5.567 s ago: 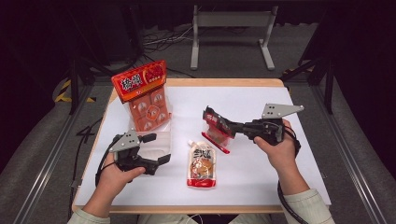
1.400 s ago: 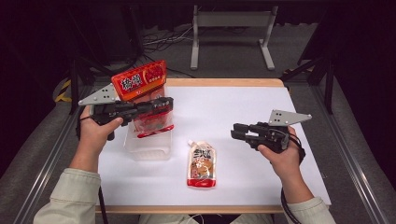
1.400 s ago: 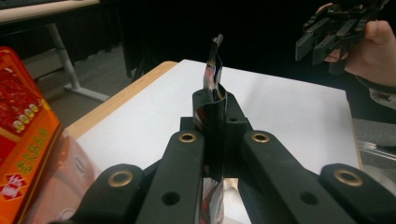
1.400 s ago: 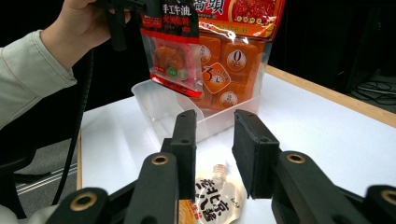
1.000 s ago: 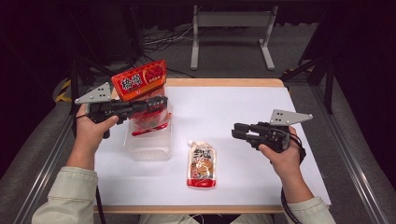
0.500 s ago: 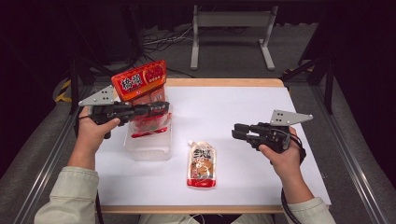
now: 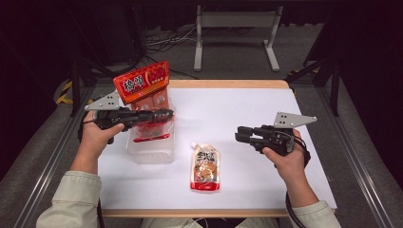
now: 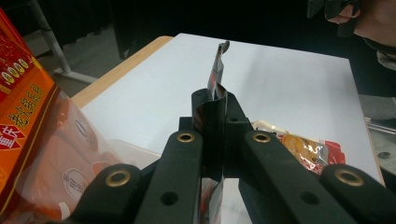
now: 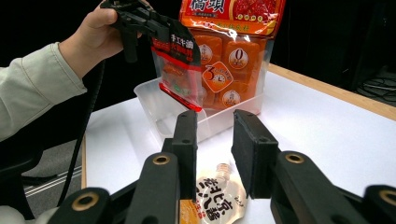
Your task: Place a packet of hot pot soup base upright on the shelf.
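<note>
Nearest our tabletop edge lies the pouch, spout away, just ahead of our empty, parted right hand-held gripper. Farther left, our left hand-held gripper grips a packet above the tub.

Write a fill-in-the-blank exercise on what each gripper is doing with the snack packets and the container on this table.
1. The left gripper is shut on a small red and black packet, held over the clear plastic ____.
2. The large orange bag stands ____ the clear plastic container.
3. The right gripper has ____ between its jaws.
4. The spouted pouch lies flat on the white ____.

Missing words: container; in; nothing; table
</note>
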{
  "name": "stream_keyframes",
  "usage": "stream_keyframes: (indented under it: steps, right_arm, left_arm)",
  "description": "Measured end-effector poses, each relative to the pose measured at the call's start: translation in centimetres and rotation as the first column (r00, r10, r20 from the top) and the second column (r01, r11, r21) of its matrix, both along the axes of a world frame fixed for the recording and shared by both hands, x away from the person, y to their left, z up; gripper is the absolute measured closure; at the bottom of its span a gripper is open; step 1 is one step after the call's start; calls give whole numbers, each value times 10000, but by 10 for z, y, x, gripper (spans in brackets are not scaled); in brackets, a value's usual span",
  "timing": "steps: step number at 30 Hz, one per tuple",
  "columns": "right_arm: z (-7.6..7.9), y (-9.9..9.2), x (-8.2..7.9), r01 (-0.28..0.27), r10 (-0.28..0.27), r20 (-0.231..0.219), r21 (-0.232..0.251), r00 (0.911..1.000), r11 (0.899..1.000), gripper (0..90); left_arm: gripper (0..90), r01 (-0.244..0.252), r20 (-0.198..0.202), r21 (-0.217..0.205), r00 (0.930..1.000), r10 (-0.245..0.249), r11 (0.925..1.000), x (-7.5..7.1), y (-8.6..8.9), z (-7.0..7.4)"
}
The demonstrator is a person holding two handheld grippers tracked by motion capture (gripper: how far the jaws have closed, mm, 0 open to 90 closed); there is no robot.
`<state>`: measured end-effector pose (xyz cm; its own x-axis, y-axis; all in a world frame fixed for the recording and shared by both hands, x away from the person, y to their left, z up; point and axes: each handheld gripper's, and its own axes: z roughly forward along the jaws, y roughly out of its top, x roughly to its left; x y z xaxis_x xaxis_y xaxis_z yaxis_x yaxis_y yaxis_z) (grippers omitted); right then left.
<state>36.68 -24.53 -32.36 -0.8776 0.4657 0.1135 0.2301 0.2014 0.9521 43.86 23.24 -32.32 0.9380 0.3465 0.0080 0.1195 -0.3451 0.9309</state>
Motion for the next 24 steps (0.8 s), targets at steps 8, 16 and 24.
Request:
stream_keyframes:
  steps: [8, 16, 24]
  right_arm:
    - [-1, 1, 0, -31, 31, -88, -28, 10000, 10000, 709]
    - [-1, 0, 1, -65, 65, -115, -16, 9999, 10000, 702]
    - [-1, 1, 1, -77, 77, -114, -18, 9999, 10000, 702]
  left_arm:
    - [862, -177, -66, 130, 9998, 178, 9998, 1, -2, -4]
    - [859, -334, -294, -108, 9990, 330, 9994, 3, 0, -10]
    - [853, -415, -489, 539, 9978, 442, 9977, 5, -4, -22]
